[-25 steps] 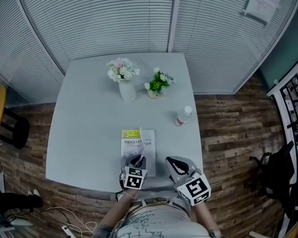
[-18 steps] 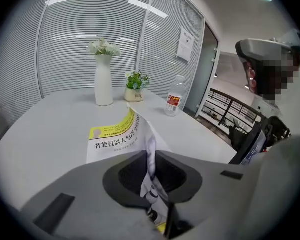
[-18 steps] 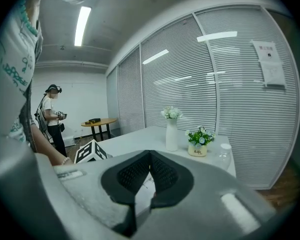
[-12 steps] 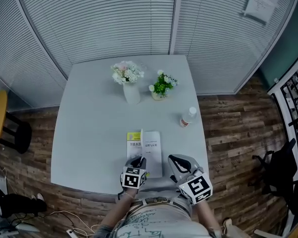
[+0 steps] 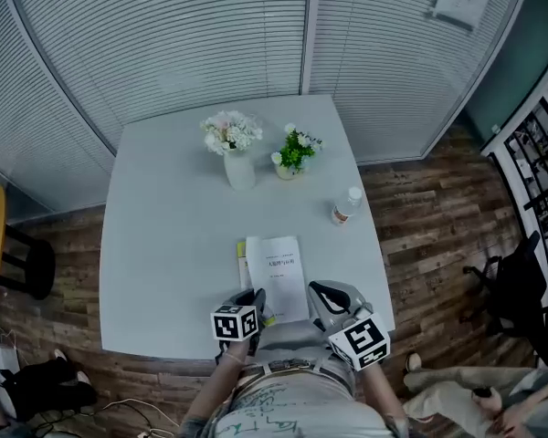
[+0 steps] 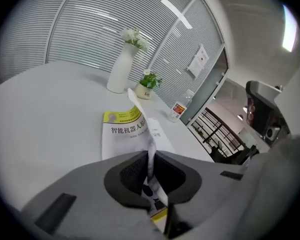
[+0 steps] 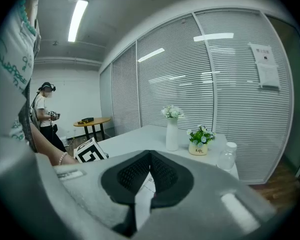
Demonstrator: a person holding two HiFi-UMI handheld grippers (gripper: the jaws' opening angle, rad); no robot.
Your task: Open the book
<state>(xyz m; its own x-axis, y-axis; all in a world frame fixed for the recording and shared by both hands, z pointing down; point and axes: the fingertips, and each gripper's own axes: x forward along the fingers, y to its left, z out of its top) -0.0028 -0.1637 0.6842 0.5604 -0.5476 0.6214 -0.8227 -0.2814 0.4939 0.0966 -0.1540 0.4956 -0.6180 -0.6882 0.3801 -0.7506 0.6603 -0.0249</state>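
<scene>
The book [image 5: 274, 275] lies near the front edge of the white table [image 5: 164, 235], showing a white printed page with a yellow strip at its left. My left gripper [image 5: 254, 297] sits at the book's near end. In the left gripper view the jaws have just been closing. The left gripper [image 6: 151, 159] is shut on a thin leaf of the book [image 6: 122, 129], which stands up on edge between the pads. My right gripper [image 5: 320, 292] is just right of the book. The right gripper [image 7: 150, 156] looks shut, with white paper showing through the slit below its pads.
At the back of the table stand a white vase of flowers [image 5: 233, 149] and a small potted plant [image 5: 292, 153], with a plastic bottle [image 5: 345, 206] near the right edge. A person [image 7: 44, 114] stands by a round table [image 7: 92, 121] far left.
My left gripper has moved left and rolled with the leaf in it. The yellow cover that showed before is now mostly replaced by a white page. The right gripper has shifted slightly.
</scene>
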